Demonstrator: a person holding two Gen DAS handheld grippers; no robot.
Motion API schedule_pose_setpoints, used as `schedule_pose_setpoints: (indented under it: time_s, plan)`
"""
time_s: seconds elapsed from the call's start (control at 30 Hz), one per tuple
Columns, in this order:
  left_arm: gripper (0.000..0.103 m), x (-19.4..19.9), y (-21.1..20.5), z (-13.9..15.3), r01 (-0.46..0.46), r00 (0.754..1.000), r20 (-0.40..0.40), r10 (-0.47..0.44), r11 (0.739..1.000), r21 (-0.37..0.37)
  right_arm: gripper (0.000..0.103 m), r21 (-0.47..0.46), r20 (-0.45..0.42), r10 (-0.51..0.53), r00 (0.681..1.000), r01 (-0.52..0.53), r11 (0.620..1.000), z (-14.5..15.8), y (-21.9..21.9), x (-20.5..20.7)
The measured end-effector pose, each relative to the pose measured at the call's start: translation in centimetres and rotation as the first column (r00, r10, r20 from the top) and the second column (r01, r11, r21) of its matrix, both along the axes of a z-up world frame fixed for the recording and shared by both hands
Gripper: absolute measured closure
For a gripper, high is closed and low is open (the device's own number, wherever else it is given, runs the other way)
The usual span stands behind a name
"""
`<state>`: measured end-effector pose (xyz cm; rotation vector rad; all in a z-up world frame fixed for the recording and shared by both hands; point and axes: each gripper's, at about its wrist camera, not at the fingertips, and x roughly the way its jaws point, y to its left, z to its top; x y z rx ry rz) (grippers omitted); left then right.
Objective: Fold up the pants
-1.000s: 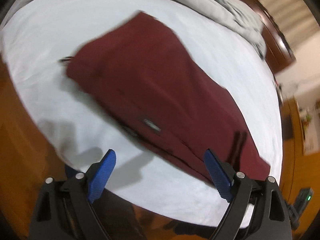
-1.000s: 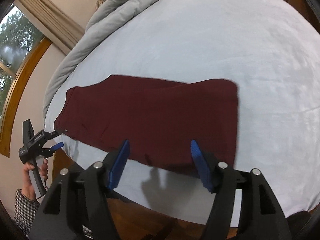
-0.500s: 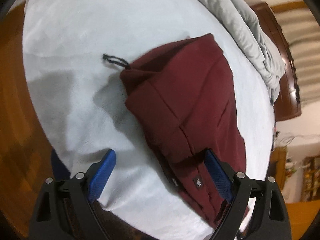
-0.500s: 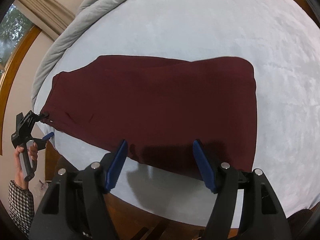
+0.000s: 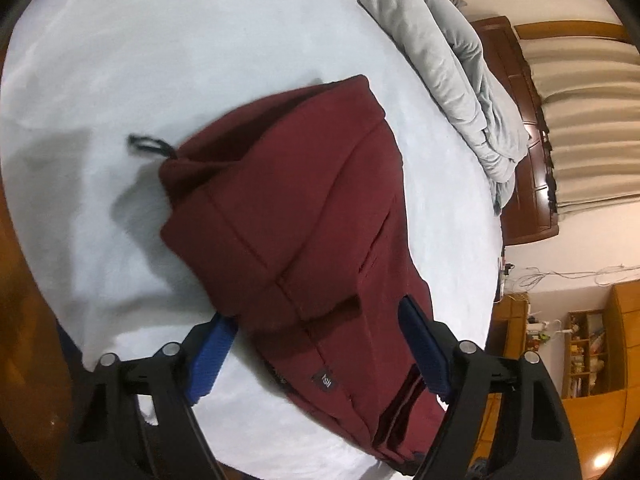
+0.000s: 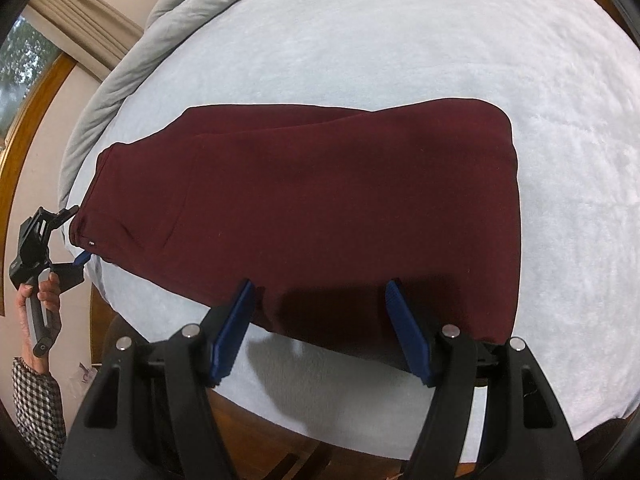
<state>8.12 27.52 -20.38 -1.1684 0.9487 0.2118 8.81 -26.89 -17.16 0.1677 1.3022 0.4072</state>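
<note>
Dark red pants [image 6: 320, 200] lie flat, folded lengthwise, on the white bed [image 6: 440, 40]. In the left wrist view the waistband end [image 5: 280, 208] fills the middle, with a black drawstring loop [image 5: 146, 145] lying on the sheet and a small label [image 5: 325, 379] near the hem. My left gripper [image 5: 316, 336] is open, its blue pads on either side of the waistband corner. My right gripper [image 6: 318, 308] is open at the near edge of the leg end. The left gripper also shows in the right wrist view [image 6: 76, 236] at the waistband.
A grey duvet [image 5: 448, 64] is bunched along the far side of the bed. A dark wooden headboard [image 5: 528, 160] and curtains stand beyond it. The bed's wooden frame [image 6: 280, 440] runs under the near edge. Shelves [image 5: 580, 352] stand at the right.
Both grippers have moved in closer to the pants. The left one has come down around the waistband corner; the right one now reaches the leg end's near edge.
</note>
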Motion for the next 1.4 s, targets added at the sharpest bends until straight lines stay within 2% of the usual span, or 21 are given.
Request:
schedule_pose_setpoints:
  time_s: [0.1, 0.17, 0.23, 0.37, 0.43, 0.47, 0.53, 0.6, 0.7, 0.77, 0.83, 0.9, 1.03, 1.13, 1.17, 1.23, 1.27, 1.3, 1.4]
  plan:
    - [0.021, 0.1, 0.8, -1.6, -0.038, 0.998, -0.046, 0.036, 0.999, -0.026, 0.035, 0.005, -0.002, 0.000, 1.000, 0.000, 1.000, -0.1, -0.2, 0.0]
    - [0.021, 0.1, 1.4, -2.4, -0.077, 0.997, -0.024, 0.076, 0.995, -0.069, 0.035, 0.007, -0.002, 0.003, 1.000, -0.003, 1.000, -0.3, -0.2, 0.0]
    - [0.022, 0.3, 1.7, -2.4, -0.106, 0.994, 0.006, 0.107, 0.990, -0.097, 0.035, 0.008, -0.003, 0.004, 1.000, -0.004, 1.000, -0.4, -0.3, 0.0]
    - [0.029, 1.4, 0.8, -0.5, -0.005, 0.988, 0.151, 0.016, 0.997, -0.074, 0.034, 0.012, -0.005, 0.002, 1.000, -0.002, 1.000, -0.5, -0.3, 0.1]
    - [0.029, 2.4, 0.6, -0.5, 0.000, 0.996, 0.094, 0.000, 1.000, -0.005, 0.034, 0.010, -0.004, 0.003, 1.000, -0.003, 1.000, -0.6, -0.2, 0.1]
    - [0.029, 2.7, 0.7, -0.8, -0.001, 0.998, 0.067, 0.000, 1.000, 0.006, 0.033, 0.010, -0.003, 0.003, 1.000, -0.003, 1.000, -0.6, -0.1, 0.1]
    - [0.025, 3.3, 1.1, -2.4, -0.012, 1.000, -0.003, 0.012, 1.000, -0.007, 0.033, 0.011, 0.000, 0.003, 1.000, -0.003, 1.000, -0.6, -0.1, 0.1]
    - [0.017, 4.0, 1.4, -3.0, -0.029, 1.000, -0.007, 0.029, 0.999, -0.029, 0.033, 0.015, 0.001, 0.004, 1.000, -0.005, 1.000, -0.7, -0.2, 0.1]
    - [0.016, 4.9, 1.3, -2.7, -0.046, 0.998, -0.038, 0.045, 0.999, -0.025, 0.033, 0.027, -0.003, -0.001, 1.000, 0.002, 1.000, -0.9, -0.4, 0.2]
    - [0.024, 5.0, 1.3, -2.2, -0.047, 0.998, -0.038, 0.047, 0.999, -0.010, 0.033, 0.032, -0.004, -0.005, 1.000, 0.005, 0.999, -0.9, -0.4, 0.1]
    - [0.052, 4.1, 1.4, -1.8, -0.048, 0.998, -0.044, 0.049, 0.999, 0.010, 0.032, 0.035, -0.002, -0.004, 1.000, 0.004, 0.999, -1.0, -0.4, 0.1]
    - [0.063, 3.6, 1.6, -1.8, -0.052, 0.999, -0.015, 0.052, 0.999, -0.005, 0.032, 0.039, -0.001, -0.004, 1.000, 0.004, 0.999, -1.1, -0.4, 0.0]
    - [0.069, 3.2, 1.3, -1.1, -0.053, 0.998, 0.024, 0.053, 0.999, 0.009, 0.032, 0.046, 0.000, -0.004, 1.000, 0.004, 0.999, -1.2, -0.5, -0.1]
    - [0.068, 3.5, 0.7, 0.5, -0.020, 0.996, 0.089, 0.016, 0.999, 0.042, 0.032, 0.052, -0.001, -0.006, 1.000, 0.006, 0.999, -1.3, -0.5, 0.0]
    - [0.068, 3.9, 0.6, 0.7, -0.006, 0.996, 0.086, 0.001, 0.999, 0.054, 0.032, 0.053, -0.003, -0.008, 1.000, 0.008, 0.999, -1.3, -0.5, 0.0]
    - [0.053, 4.8, 0.8, 0.2, 0.010, 0.998, 0.054, -0.012, 0.999, 0.047, 0.032, 0.052, -0.002, -0.007, 1.000, 0.008, 0.999, -1.3, -0.4, 0.0]
    - [0.051, 5.2, 1.1, -0.6, -0.005, 1.000, 0.012, 0.004, 0.999, 0.040, 0.032, 0.053, -0.001, -0.008, 1.000, 0.008, 0.999, -1.3, -0.4, -0.1]
    - [0.052, 5.4, 1.1, -1.0, -0.014, 1.000, -0.011, 0.014, 0.999, 0.038, 0.032, 0.056, 0.000, -0.009, 1.000, 0.009, 0.998, -1.4, -0.4, -0.1]
    - [0.065, 5.3, 1.3, -1.9, -0.029, 0.999, -0.024, 0.030, 0.999, 0.033, 0.032, 0.072, 0.001, -0.011, 1.000, 0.011, 0.997, -1.4, -0.7, -0.2]
